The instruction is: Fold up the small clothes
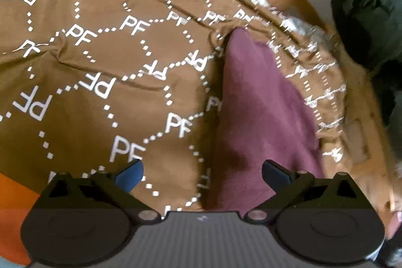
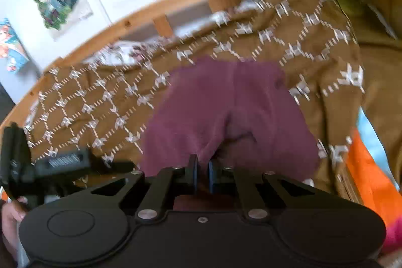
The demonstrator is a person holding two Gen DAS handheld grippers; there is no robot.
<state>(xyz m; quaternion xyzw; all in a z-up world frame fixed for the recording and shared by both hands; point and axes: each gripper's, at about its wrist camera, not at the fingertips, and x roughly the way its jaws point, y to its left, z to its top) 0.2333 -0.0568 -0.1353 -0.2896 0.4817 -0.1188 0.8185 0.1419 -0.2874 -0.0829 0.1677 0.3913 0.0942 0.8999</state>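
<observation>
- The garment [image 2: 226, 112], a small maroon piece of soft cloth, lies on a bed covered by a brown spread [image 1: 88, 62] printed with white letters and dotted rings.
- The right claw [image 2: 202, 173] has its two blue-padded jaws drawn close together on the garment's near edge; the cloth puckers into a small ridge right at the tips, so I judge it is pinching that edge.
- From the right claw, the garment runs straight ahead and away, towards the bed's wooden rail [image 2: 140, 16]; its far edge lies roughly square across the view.
- The left claw [image 1: 202, 173] stands wide open and holds nothing; one pad is over the spread, the other over the garment's near part.
- From the left claw, the garment lies ahead and to the right, its long axis running away and narrowing to a point near a crease in the spread.
- The right claw is the nearer one, already on the cloth; the left is just above its side edge, and I cannot tell whether it touches.
- Judgement: the fold turns on carrying the pinched near edge forward along that axis to the far edge, with the left claw needing a corner of its own first.
- Both views are blurred, so seams and the exact kind of garment cannot be made out.
</observation>
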